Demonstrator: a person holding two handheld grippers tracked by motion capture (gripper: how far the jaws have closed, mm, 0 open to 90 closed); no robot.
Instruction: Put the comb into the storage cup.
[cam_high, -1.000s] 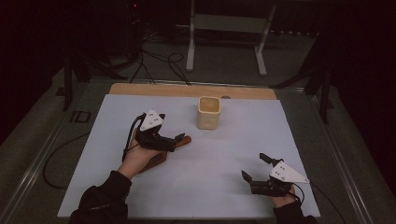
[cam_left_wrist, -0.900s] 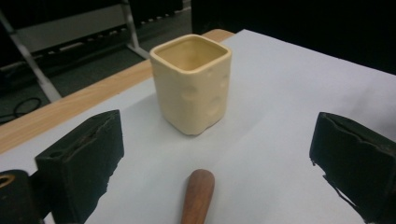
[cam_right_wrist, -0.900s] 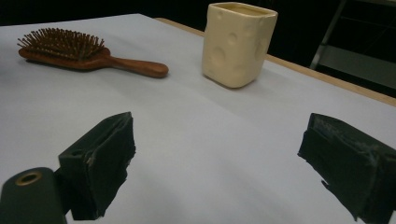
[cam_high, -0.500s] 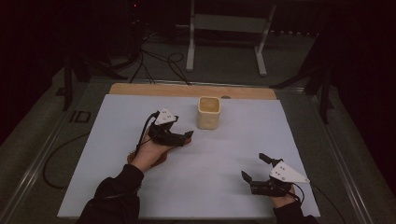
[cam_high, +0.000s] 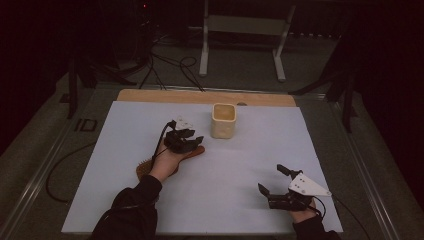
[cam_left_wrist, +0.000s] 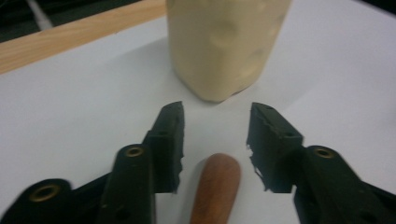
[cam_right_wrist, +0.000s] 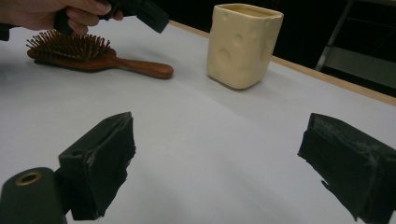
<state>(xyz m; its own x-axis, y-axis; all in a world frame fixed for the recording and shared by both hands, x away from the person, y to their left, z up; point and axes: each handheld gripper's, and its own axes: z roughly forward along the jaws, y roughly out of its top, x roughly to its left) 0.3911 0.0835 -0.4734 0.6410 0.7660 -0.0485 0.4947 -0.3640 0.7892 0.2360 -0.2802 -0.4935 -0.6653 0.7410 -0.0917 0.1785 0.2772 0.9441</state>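
Polished reddish wood gleams on the hairbrush handle beneath my left claw, its pads matt black and rough-edged; at one o'clock, a dimpled, creamy matt cup.

No text, label, brand, number or sign can be read anywhere in these pictures. In the high view a dark mark sits on the floor strip left of the counter, but it is too dim and small to make out.
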